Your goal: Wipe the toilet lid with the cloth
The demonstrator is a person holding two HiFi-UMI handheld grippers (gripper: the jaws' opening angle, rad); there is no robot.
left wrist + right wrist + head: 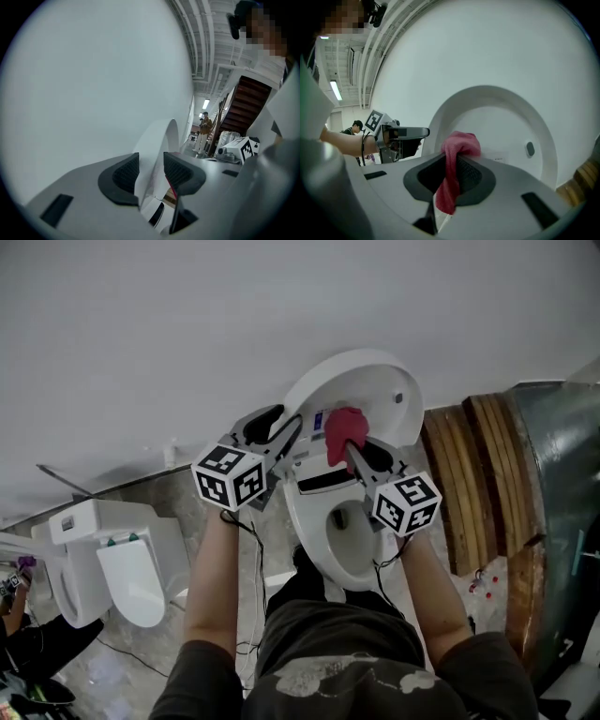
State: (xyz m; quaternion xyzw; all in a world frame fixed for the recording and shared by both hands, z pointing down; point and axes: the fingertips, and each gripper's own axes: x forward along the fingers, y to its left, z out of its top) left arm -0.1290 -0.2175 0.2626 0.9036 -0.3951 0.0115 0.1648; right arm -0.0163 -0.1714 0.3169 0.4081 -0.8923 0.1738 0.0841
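Note:
The white toilet lid [370,390] stands raised against the wall above the open bowl [345,540]. My right gripper [352,448] is in front of the lid's inner face, shut on a pink-red cloth [343,430]. In the right gripper view the cloth [459,143] bunches above the pads and hangs down between them, close to the lid [501,126]. My left gripper [292,427] is at the lid's left edge. In the left gripper view that edge [157,140] fills the gap between the two pads of the left gripper [151,161].
A second white toilet [131,568] stands on the floor to the left. Wooden planks [473,474] lean at the right of the toilet. The white wall [187,334] is right behind the lid. A person [204,126] stands far off near dark stairs [248,101].

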